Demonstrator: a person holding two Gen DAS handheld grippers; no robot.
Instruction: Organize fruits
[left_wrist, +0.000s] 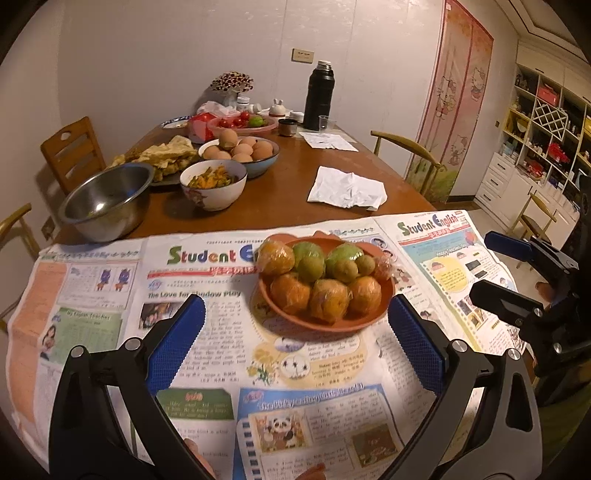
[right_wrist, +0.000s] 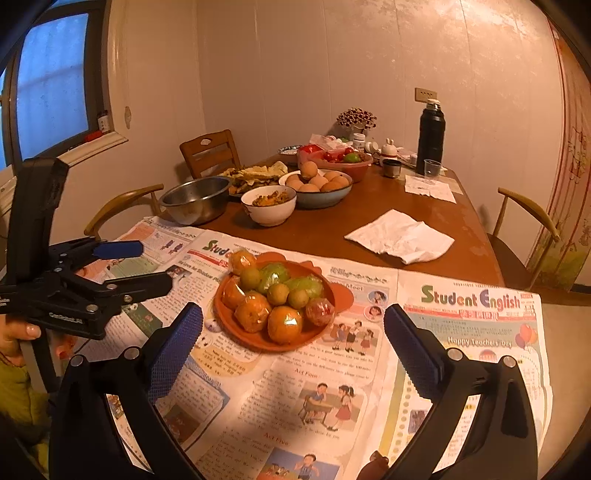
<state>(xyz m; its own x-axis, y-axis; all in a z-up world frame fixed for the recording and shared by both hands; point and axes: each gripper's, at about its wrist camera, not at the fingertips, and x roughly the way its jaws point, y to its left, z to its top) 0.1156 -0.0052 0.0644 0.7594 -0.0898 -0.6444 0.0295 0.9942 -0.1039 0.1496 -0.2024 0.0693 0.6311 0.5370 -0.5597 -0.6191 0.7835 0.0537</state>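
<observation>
The fruits (left_wrist: 321, 280) all sit heaped in one orange plate (left_wrist: 325, 325) on the newspaper (left_wrist: 221, 332) that covers the near end of the tabletop (left_wrist: 280, 199). The plate lies just ahead of the left tool (left_wrist: 295, 332), between and slightly beyond its blue pads, and ahead and a little to the left of the right tool (right_wrist: 293, 343). Both tools hang wide open above the paper and neither has hold of anything; each shows in the other's view, off to the side of the plate, with its jaws parted.

In the pile are several plastic-wrapped oranges (right_wrist: 284, 325), two wrapped green fruits (right_wrist: 273, 275), a few small brownish-green round ones (right_wrist: 277, 294) and one wrapped reddish fruit (right_wrist: 320, 312). The kinds lie mixed together, touching, with no fruit loose on the newspaper around the plate.

As to progress, this fits two readings: the fruits gathered into the plate as the end result, or a mixed heap waiting to be sorted by kind. The pictures do not settle which. Farther beyond the tools stand a steel bowl (left_wrist: 107, 199), a bowl of eggs (left_wrist: 240, 151) and a dish of tomatoes (left_wrist: 240, 122), all well apart from the plate.
</observation>
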